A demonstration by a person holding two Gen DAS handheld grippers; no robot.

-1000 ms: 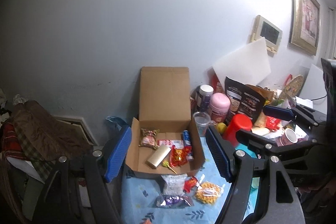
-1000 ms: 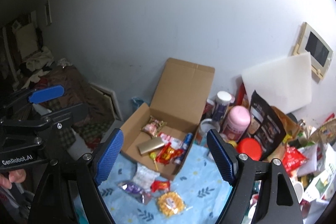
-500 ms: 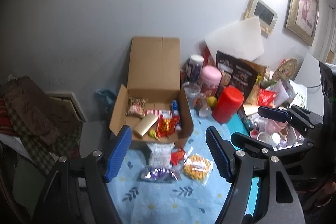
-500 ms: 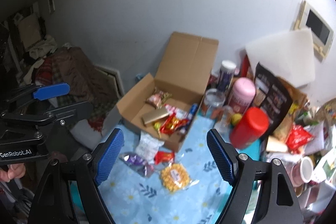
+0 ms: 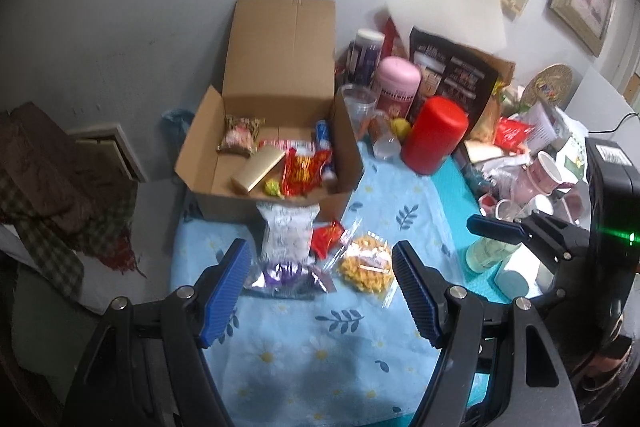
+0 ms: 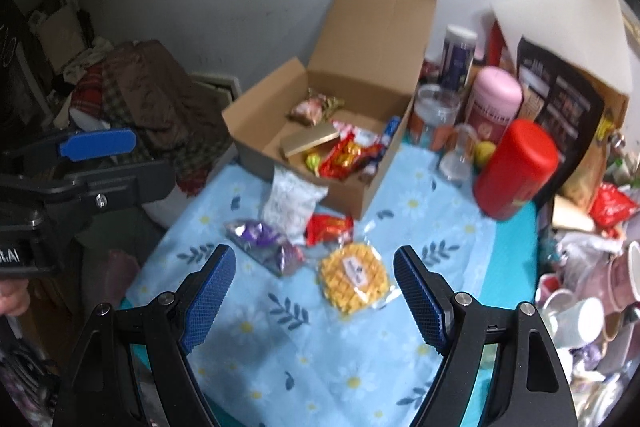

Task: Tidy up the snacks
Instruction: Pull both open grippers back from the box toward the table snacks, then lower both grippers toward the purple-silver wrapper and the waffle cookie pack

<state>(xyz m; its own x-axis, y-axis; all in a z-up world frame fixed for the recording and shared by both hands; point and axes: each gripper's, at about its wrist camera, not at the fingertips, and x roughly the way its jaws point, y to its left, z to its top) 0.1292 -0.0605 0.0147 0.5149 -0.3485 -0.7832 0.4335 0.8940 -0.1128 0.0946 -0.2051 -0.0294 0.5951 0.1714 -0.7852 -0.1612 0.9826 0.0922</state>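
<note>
Both grippers had dropped toward the bench since the earlier frames, so the loose snacks sat larger and lower in each view and the wall pictures had slid toward the upper edge. Nearest the left gripper (image 5: 320,277), whose jaws stood spread with nothing between them, a purple foil packet (image 5: 286,277) lay on the blue flowered cloth (image 5: 320,347), with a clear bag of yellow waffle snack (image 5: 366,267) just beside it at 3 o'clock. The right gripper (image 6: 314,291) was likewise spread and empty; the same waffle bag (image 6: 354,279) lay between its fingertips in that view, the label too blurred to read. Behind these, at 12 o'clock, a white packet (image 5: 286,233) leaned against the front wall of the cardboard box (image 5: 212,163), and a small red packet (image 5: 326,233) touched its right side. Inside the open box lay a gold bar-shaped pack (image 5: 258,173), a red wrapper (image 5: 304,173) and other sweets partly covering one another; what lay under them could not be made out. At 2 o'clock a red canister (image 5: 434,135) stood tilted beside a pink jar (image 5: 398,83). Farther right, mugs and clutter were cut off by the frame edge and blurred.
</note>
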